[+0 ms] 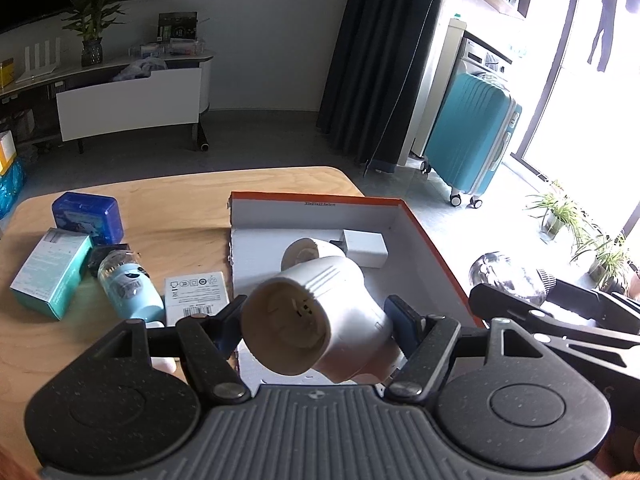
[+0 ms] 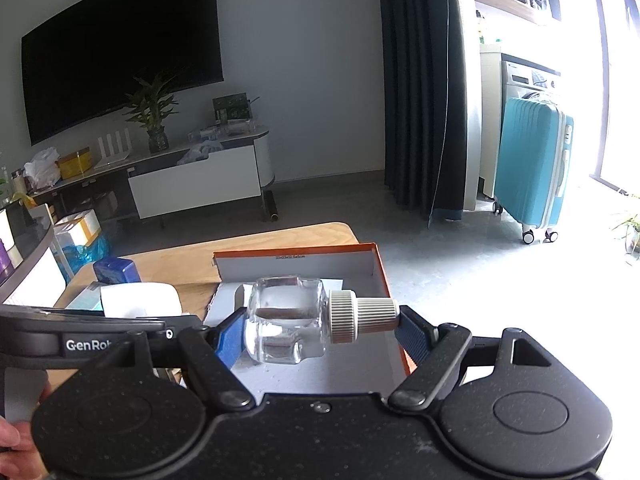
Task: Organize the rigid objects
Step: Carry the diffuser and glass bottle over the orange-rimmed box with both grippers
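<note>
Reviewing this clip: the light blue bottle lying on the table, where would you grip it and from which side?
Grip the light blue bottle across its round body, coming down from above. It lies on its side between the teal box and white card, so end-on access looks cramped.

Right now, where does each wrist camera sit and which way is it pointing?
Left wrist: rides behind the left claw, looking forward and down over the orange-rimmed box on the wooden table; the claw grips a white fixture.
Right wrist: rides behind the right claw, facing the same way; it grips a clear bottle; the left claw's body shows lower left.
Shared: box, table, teal suitcase.
</note>
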A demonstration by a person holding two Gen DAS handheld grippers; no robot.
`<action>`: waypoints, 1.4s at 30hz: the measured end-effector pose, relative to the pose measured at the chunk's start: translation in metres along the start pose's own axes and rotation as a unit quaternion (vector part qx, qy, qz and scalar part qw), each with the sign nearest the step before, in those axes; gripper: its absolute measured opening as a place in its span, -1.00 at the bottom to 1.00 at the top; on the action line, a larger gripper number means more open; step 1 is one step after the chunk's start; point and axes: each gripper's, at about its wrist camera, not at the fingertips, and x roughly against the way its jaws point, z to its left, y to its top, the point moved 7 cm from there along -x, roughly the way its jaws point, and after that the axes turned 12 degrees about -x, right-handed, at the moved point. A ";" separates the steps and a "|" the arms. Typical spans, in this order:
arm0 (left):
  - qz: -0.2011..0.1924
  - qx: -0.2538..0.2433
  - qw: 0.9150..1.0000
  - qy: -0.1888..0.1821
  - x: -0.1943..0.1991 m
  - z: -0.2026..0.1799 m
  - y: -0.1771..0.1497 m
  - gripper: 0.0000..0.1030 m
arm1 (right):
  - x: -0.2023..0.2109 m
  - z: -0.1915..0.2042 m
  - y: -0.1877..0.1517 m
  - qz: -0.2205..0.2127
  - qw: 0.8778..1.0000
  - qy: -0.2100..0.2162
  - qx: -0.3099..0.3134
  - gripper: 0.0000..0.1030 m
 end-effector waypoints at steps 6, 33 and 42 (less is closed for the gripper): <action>0.001 -0.001 1.000 0.000 -0.003 -0.002 0.002 0.43 | -0.002 -0.002 0.002 -0.003 1.000 -0.002 -0.002 0.79; 0.008 -0.007 1.000 0.003 -0.011 -0.009 0.004 0.43 | -0.015 -0.010 0.011 -0.003 1.000 -0.003 -0.008 0.79; 0.009 -0.006 1.000 0.003 -0.013 -0.010 0.005 0.43 | -0.016 -0.011 0.012 -0.002 1.000 -0.004 -0.008 0.79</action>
